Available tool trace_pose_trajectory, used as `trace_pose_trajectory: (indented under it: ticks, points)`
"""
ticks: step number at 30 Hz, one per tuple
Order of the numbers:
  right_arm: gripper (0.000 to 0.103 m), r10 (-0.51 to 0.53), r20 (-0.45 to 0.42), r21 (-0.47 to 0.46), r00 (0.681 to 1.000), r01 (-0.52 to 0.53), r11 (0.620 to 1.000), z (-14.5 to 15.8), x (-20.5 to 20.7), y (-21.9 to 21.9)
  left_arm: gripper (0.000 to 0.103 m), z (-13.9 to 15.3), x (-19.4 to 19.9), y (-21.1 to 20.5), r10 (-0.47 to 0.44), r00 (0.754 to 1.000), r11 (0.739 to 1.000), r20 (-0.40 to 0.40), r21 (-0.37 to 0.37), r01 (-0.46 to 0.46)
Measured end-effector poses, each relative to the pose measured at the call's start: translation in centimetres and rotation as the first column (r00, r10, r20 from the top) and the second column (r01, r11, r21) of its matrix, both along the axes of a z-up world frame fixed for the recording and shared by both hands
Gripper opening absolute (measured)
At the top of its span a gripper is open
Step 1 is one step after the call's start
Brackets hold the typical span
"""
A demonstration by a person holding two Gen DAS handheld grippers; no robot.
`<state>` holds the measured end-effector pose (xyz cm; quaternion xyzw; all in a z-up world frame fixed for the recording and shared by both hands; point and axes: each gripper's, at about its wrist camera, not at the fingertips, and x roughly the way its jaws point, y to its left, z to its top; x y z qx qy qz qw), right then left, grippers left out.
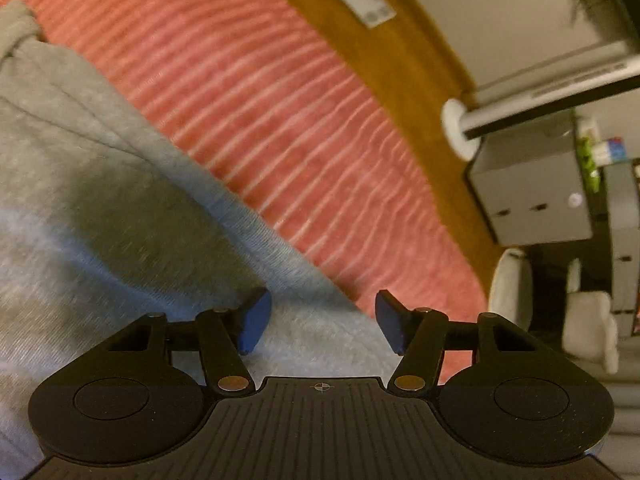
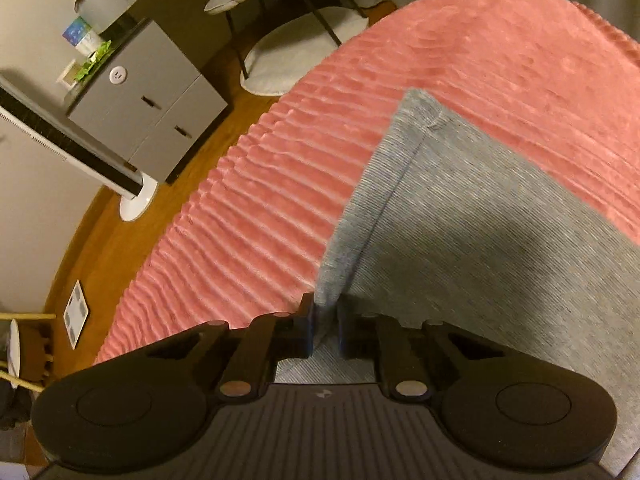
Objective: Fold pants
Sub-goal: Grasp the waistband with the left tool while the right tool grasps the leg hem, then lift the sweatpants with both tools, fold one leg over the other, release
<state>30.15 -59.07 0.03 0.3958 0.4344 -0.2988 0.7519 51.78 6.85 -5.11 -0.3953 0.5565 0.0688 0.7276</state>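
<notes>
Grey pants [image 1: 104, 200] lie on a pink ribbed bedspread [image 1: 280, 92]. My left gripper [image 1: 322, 324] is open and empty, its blue pads just above the pants' edge where grey meets pink. In the right wrist view my right gripper [image 2: 325, 326] is shut on a fold of the grey pants [image 2: 480, 240] at the hemmed edge, and the fabric stretches away from it over the bedspread [image 2: 480, 52]. A gathered end of the pants [image 1: 16, 28] shows at the far left.
The bed edge drops to a wooden floor [image 1: 380, 40] with a white scale [image 1: 362, 0]. A grey cabinet [image 2: 144, 104], a white stand with round base [image 2: 134, 202] and chairs [image 2: 296, 52] stand beyond the bed.
</notes>
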Motion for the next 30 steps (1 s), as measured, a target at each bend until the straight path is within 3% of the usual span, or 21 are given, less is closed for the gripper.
trace_pose_trajectory:
  ticks: [2,5,8,10,11,12,14,16,18,20,22,24,26,28,30]
  points:
    - [0.012,-0.007,-0.002,0.016,1.0,0.007,1.0,0.1,0.4,0.0,0.065,-0.7,0.7,0.2,0.032,0.998,0.999,-0.058,-0.026,-0.034]
    - [0.015,-0.038,-0.003,0.052,0.999,0.039,0.998,0.1,0.6,-0.6,0.079,-1.5,1.1,0.9,0.104,0.989,0.987,-0.109,-0.112,-0.117]
    - [0.017,-0.05,-0.017,0.06,0.999,0.051,0.997,-0.2,1.1,-0.7,0.075,-2.4,1.4,1.7,0.15,0.975,0.975,-0.163,-0.136,-0.173]
    - [0.017,-0.056,-0.023,0.057,0.998,0.057,0.997,-0.3,1.3,-0.6,0.055,-2.2,0.8,1.9,0.175,0.967,0.975,-0.187,-0.104,-0.197]
    - [0.012,-0.053,-0.023,0.053,0.998,0.054,0.997,-0.1,1.3,-0.5,0.028,-2.0,0.2,2.1,0.169,0.964,0.979,-0.206,-0.077,-0.188]
    - [0.006,-0.05,-0.019,0.049,0.999,0.05,0.998,0.1,1.2,-0.5,0.009,-2.0,-0.3,2.5,0.155,0.965,0.982,-0.213,-0.074,-0.174]
    - [0.005,-0.069,0.0,0.042,0.998,0.069,0.997,1.3,0.2,-0.1,0.007,-1.8,-1.9,3.9,0.16,0.97,0.971,-0.184,-0.147,-0.188]
    - [0.005,-0.068,0.032,0.028,0.997,0.067,0.997,3.6,-1.5,0.6,0.006,-0.3,-4.5,4.6,0.14,0.982,0.97,-0.13,-0.179,-0.162]
    - [0.004,-0.058,0.055,0.015,0.997,0.057,0.998,6.4,-4.3,1.4,0.006,2.7,-8.1,5.0,0.074,0.997,0.984,-0.02,-0.163,-0.077]
    - [0.004,-0.078,0.071,-0.007,0.994,0.078,0.997,9.0,-7.5,2.2,0.006,5.8,-12.5,5.8,0.006,0.996,0.993,0.085,-0.119,0.004]
    - [0.004,-0.121,0.083,-0.018,0.989,0.123,0.992,11.6,-11.6,3.0,0.006,8.2,-17.9,7.6,-0.02,0.988,0.991,0.155,-0.131,0.04]
    - [0.004,-0.166,0.064,-0.047,0.984,0.169,0.984,13.7,-15.6,4.3,0.006,9.5,-23.6,9.2,-0.049,0.987,0.985,0.151,-0.158,0.073]
    - [0.004,-0.188,0.028,-0.098,0.982,0.19,0.977,15.3,-19.4,6.1,0.006,10.1,-28.0,10.3,-0.114,0.986,0.982,0.121,-0.136,0.131]
    - [0.004,-0.214,-0.024,-0.166,0.977,0.207,0.964,16.2,-23.0,8.4,0.006,9.9,-30.9,11.3,-0.193,0.977,0.972,0.085,-0.121,0.203]
    - [0.004,-0.253,-0.08,-0.2,0.964,0.233,0.952,15.9,-25.8,9.9,0.005,9.4,-32.7,12.5,-0.21,0.977,0.968,0.026,-0.132,0.211]
